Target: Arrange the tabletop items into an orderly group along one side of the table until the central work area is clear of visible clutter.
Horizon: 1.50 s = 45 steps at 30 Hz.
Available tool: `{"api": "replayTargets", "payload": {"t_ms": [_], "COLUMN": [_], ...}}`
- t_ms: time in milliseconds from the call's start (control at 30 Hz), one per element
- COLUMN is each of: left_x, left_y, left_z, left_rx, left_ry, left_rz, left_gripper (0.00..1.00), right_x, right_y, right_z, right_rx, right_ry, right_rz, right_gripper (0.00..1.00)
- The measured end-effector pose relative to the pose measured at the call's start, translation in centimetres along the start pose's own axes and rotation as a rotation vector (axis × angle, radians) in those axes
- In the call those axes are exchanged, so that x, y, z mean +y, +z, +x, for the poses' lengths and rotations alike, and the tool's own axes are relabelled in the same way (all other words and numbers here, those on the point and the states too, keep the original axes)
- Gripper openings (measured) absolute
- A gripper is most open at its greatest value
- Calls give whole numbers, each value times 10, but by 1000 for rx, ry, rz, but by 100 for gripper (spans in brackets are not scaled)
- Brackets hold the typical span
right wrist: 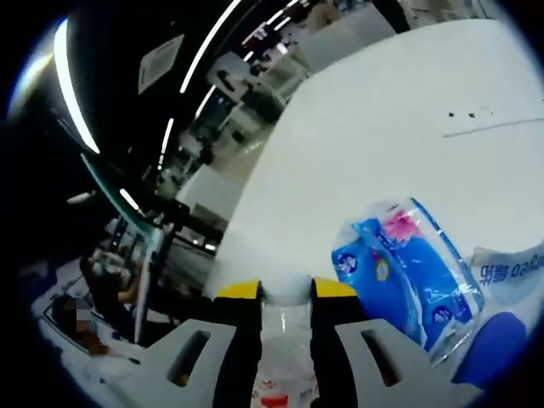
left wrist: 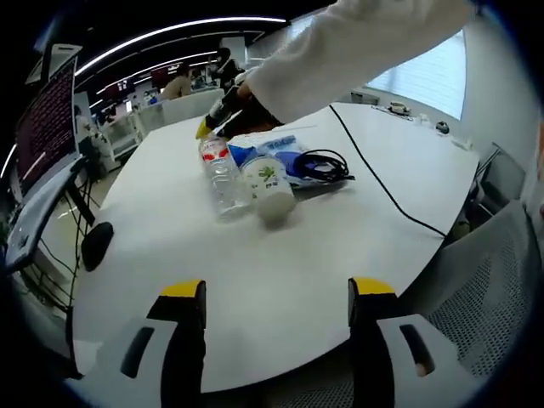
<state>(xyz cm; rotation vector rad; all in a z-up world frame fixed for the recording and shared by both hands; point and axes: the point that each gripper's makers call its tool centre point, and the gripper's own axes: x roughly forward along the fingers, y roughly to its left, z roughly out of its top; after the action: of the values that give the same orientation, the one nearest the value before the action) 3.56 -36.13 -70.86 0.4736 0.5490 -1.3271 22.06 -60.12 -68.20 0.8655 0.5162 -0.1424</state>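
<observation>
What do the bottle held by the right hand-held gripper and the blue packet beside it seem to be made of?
The bottle looks like clear thin plastic with a white cap: the table shows through its ribbed wall in the left gripper view. The blue packet looks like glossy soft plastic film, since it creases and catches light; probably a tissue pack. The right hand-held gripper is closed on the bottle's neck.

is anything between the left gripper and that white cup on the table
Nothing visible. The left gripper hangs open over bare table, with an unobstructed stretch to the white cup. The clear bottle lies beside the cup, held by the right gripper.
</observation>
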Motion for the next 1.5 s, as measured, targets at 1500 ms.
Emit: {"api": "replayTargets", "payload": {"t_ms": [1500], "left_x": [7], "left_y": [0], "left_z": [-3], "left_rx": [-11], "left_ry": [29], "left_rz": [44], "left_gripper": [68], "right_x": [92], "right_y": [40], "right_z": [13], "right_rx": [-142], "right_ry": [-33], "right_rz": [-605], "right_gripper": [19]}}
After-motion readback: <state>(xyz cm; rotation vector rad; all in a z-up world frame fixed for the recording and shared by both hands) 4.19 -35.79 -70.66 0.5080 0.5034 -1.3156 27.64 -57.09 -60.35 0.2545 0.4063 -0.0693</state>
